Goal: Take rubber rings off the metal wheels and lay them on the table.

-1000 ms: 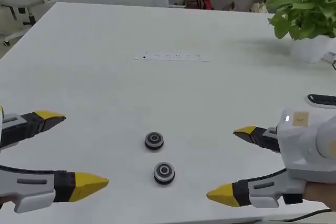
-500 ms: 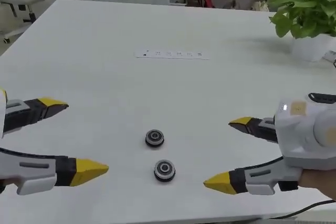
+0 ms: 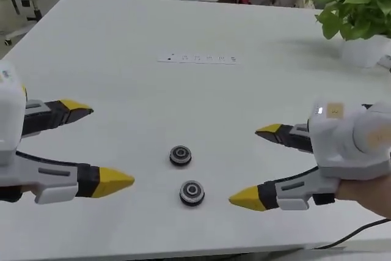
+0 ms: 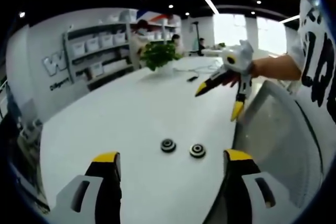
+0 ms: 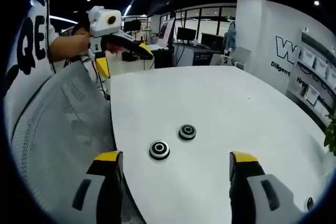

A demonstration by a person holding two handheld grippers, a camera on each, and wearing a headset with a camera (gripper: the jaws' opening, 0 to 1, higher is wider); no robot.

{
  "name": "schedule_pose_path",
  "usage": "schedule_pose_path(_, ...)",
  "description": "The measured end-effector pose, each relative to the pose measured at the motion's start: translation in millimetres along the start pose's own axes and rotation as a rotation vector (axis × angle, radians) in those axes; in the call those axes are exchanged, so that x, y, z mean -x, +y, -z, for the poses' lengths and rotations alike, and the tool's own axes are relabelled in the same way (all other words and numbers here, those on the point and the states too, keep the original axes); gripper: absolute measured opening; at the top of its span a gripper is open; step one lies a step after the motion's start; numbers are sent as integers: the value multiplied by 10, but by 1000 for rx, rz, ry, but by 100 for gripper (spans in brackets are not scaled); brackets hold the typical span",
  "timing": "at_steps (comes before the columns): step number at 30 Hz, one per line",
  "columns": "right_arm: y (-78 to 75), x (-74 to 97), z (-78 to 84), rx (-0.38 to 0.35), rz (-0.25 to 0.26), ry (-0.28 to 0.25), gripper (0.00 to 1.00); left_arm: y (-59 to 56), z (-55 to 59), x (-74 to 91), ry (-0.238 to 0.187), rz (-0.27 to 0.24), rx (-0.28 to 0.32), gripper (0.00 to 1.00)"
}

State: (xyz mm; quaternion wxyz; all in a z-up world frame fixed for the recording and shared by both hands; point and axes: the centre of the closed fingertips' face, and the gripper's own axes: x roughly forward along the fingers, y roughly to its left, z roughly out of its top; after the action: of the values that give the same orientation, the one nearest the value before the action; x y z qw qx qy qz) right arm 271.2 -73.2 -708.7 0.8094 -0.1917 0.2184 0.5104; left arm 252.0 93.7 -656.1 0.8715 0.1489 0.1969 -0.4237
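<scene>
Two small metal wheels lie flat on the white table [image 3: 153,102], close together but not touching, between the two grippers. The far wheel [image 3: 180,156] sits at about 11 o'clock of the near wheel [image 3: 192,192]. Each shows a dark rubber ring [image 3: 182,193] round a shiny hub, so both rings are on. The left gripper [image 3: 111,146] comes in from 9 o'clock, its yellow-tipped fingers [image 3: 113,181] spread wide and holding nothing; the right gripper [image 3: 244,164] comes in from 3 o'clock, its fingers [image 3: 247,198] likewise spread and empty. Both hang clear of the wheels, touching neither. In each gripper view the pair of wheels sits on the table ahead, between that gripper's own parted fingers. A white power strip [image 3: 197,58] lies at 12 o'clock, well beyond the wheels, and a potted plant [image 3: 357,10] stands at the table's 2 o'clock corner.
</scene>
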Motion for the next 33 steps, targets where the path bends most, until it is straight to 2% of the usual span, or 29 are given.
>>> schedule_pose_path(9,8,-85,-15,17,-41,-1,76,16,28,-86,18,27,-19,79)
schedule_pose_path(11,40,-112,-44,-17,-73,-24,73,15,29,-107,20,38,-34,78)
schedule_pose_path(17,44,-162,-85,-11,-92,-43,71,11,77,-189,32,66,-38,76)
schedule_pose_path(21,38,-181,-138,-53,-121,-82,70,6,93,-233,37,78,-43,75)
schedule_pose_path(33,-17,-324,-41,-13,-143,-52,66,29,143,-359,40,108,-49,72)
